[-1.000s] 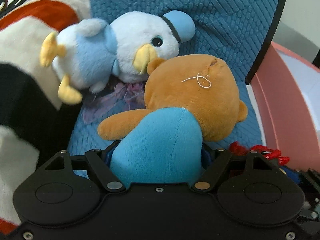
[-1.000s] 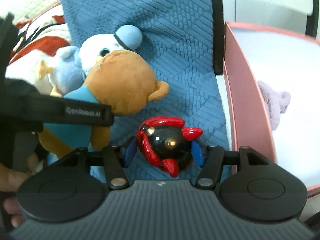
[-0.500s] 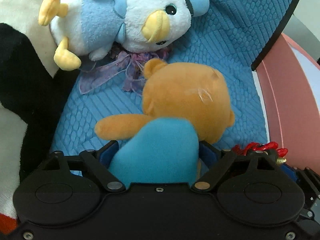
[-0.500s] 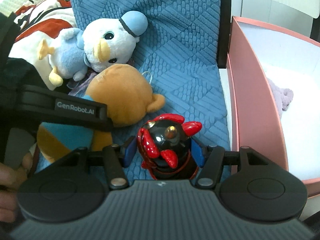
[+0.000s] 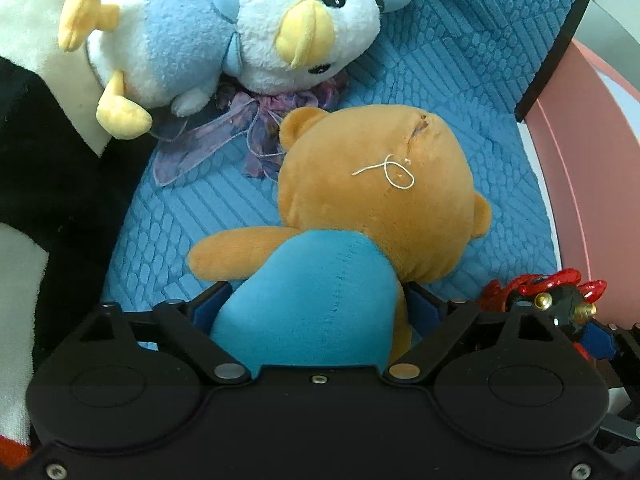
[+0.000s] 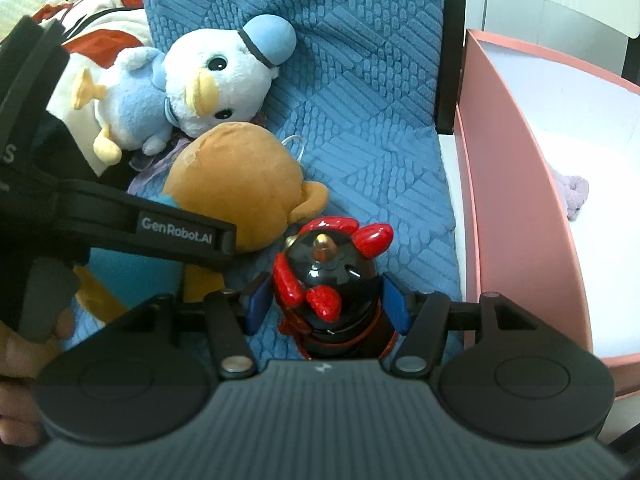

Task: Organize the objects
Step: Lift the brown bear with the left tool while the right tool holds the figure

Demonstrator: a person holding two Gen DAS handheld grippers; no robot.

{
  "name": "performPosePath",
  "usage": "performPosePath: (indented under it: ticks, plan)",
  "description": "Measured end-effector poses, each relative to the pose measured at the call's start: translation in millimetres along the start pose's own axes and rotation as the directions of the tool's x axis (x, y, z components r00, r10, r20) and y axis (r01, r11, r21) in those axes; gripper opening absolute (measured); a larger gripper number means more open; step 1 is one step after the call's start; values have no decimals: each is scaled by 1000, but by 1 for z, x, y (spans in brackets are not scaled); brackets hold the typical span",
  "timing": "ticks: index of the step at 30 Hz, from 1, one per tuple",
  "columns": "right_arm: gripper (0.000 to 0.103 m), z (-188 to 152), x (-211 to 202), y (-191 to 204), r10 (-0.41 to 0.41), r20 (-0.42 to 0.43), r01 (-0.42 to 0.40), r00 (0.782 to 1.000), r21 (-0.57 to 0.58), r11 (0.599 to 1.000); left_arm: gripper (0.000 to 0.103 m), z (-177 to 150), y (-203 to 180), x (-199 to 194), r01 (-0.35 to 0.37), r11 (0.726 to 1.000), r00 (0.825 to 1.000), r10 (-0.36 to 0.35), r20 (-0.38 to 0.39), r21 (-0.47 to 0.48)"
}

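Note:
A brown plush bear (image 5: 372,184) with a blue body lies face down on the blue quilted cushion (image 5: 440,92). My left gripper (image 5: 316,300) stands open around the bear's blue body, its pads beside it without squeezing. A white and light-blue plush duck (image 5: 256,32) lies just beyond the bear's head. In the right wrist view my right gripper (image 6: 326,300) is shut on a black and red toy figure (image 6: 328,272), held just right of the bear (image 6: 236,188). The same toy figure (image 5: 552,304) shows at the left wrist view's lower right.
A pink box (image 6: 516,200) stands right of the cushion, with a small lilac plush (image 6: 576,196) inside. A black, white and red blanket (image 5: 48,160) lies on the left. A purple ribbon (image 5: 224,136) lies under the duck. A person's hand (image 6: 16,360) holds the left gripper.
The bear has come down from against the duck's face onto the cushion, and the left jaws have widened around its body. The right gripper keeps its hold on the toy figure.

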State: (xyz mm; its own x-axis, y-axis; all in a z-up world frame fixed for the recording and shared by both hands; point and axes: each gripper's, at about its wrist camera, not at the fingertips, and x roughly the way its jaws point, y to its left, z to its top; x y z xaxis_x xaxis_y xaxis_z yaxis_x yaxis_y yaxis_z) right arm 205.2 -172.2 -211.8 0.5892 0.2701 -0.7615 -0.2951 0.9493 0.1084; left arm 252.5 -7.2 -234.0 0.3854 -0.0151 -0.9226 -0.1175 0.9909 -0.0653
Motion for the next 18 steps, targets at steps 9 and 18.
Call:
performPosePath:
  ticks: [9, 18]
  plan:
    - [61, 3, -1, -2, 21, -18, -21, 1000, -11, 1000, 79, -4, 2, -6, 19, 1000, 999, -19, 31, -11]
    - [61, 5, 1, -2, 32, -39, -33, 999, -35, 999, 78, -7, -2, -8, 50, 999, 998, -50, 48, 12]
